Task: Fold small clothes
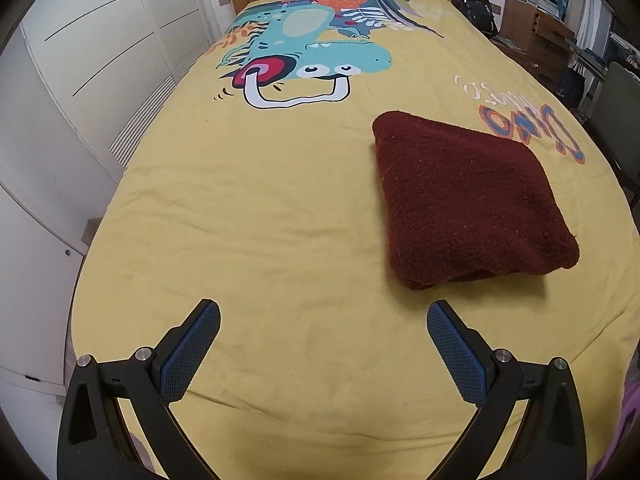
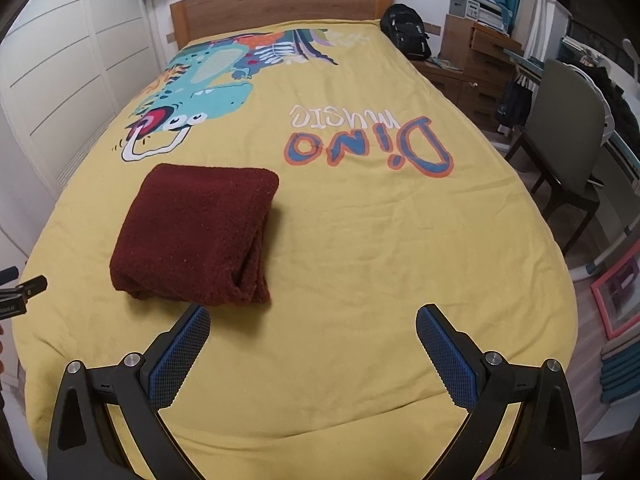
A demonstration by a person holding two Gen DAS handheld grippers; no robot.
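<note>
A dark red fleecy garment [image 1: 464, 204] lies folded into a thick square on the yellow bed cover [image 1: 256, 216]. In the left wrist view it is ahead and to the right of my left gripper [image 1: 323, 312], which is open, empty and above the cover. In the right wrist view the folded garment [image 2: 192, 236] lies ahead and to the left of my right gripper [image 2: 313, 317], which is open and empty, its left fingertip [image 2: 198, 320] close to the garment's near edge. The tip of the left gripper [image 2: 24, 288] shows at the left edge.
The bed cover [image 2: 380, 240] has a dinosaur print [image 2: 192, 96] and lettering. A wooden headboard [image 2: 280, 4] is at the far end. White wardrobe doors [image 1: 100, 48] stand on the left. A chair [image 2: 568, 136], drawers [image 2: 480, 56] and a black backpack [image 2: 406, 30] stand on the right.
</note>
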